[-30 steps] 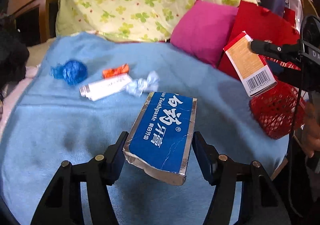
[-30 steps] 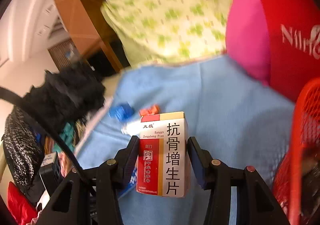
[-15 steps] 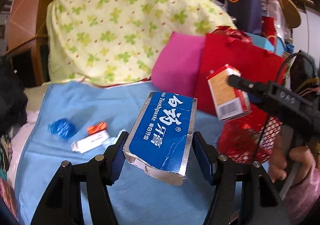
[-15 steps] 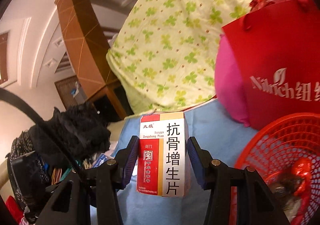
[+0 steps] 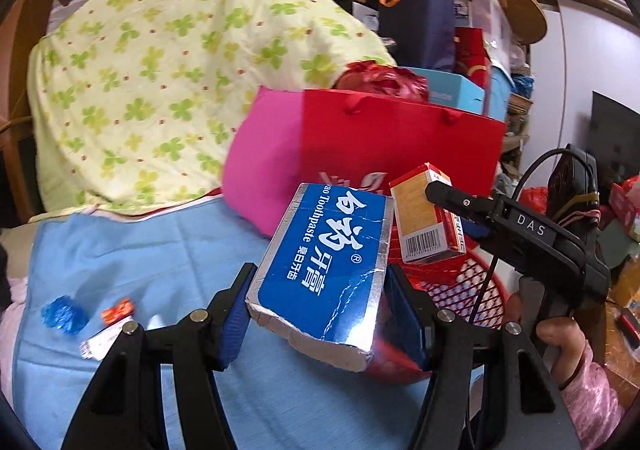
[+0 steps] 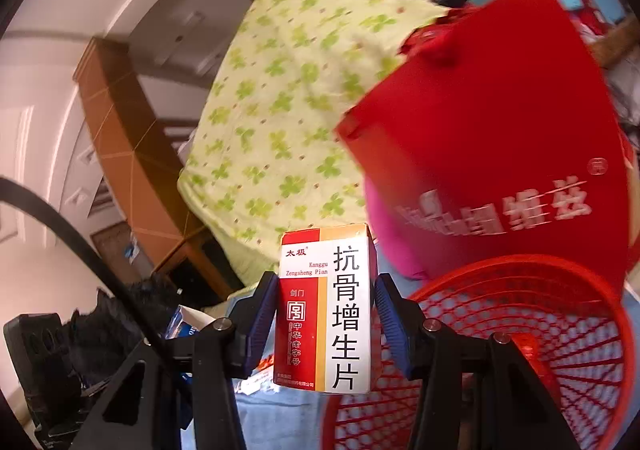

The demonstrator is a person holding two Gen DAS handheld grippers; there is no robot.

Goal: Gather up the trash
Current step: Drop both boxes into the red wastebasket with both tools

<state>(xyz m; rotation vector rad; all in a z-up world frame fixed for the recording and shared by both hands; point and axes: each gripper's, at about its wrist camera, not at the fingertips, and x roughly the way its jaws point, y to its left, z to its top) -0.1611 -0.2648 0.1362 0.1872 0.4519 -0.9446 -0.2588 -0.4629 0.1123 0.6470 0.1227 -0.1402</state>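
Both boxes now up at the red mesh basket (image 6: 520,330): your left gripper (image 5: 320,302) clamps the toothpaste box (image 5: 324,262), right gripper (image 6: 326,314) clamps the medicine box (image 6: 326,310); releasing together risks a collision bouncing one off the rim.

Black claw (image 5: 320,314), blue pads (image 5: 234,324)

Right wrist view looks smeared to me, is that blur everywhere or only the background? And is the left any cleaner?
Right wrist view: the red bag and its white lettering are motion-smeared, while the medicine box in the right gripper reads sharp. Left wrist view: mostly crisp, the toothpaste box in the left gripper is legible, with glare on its foil edge; both show fisheye bending.
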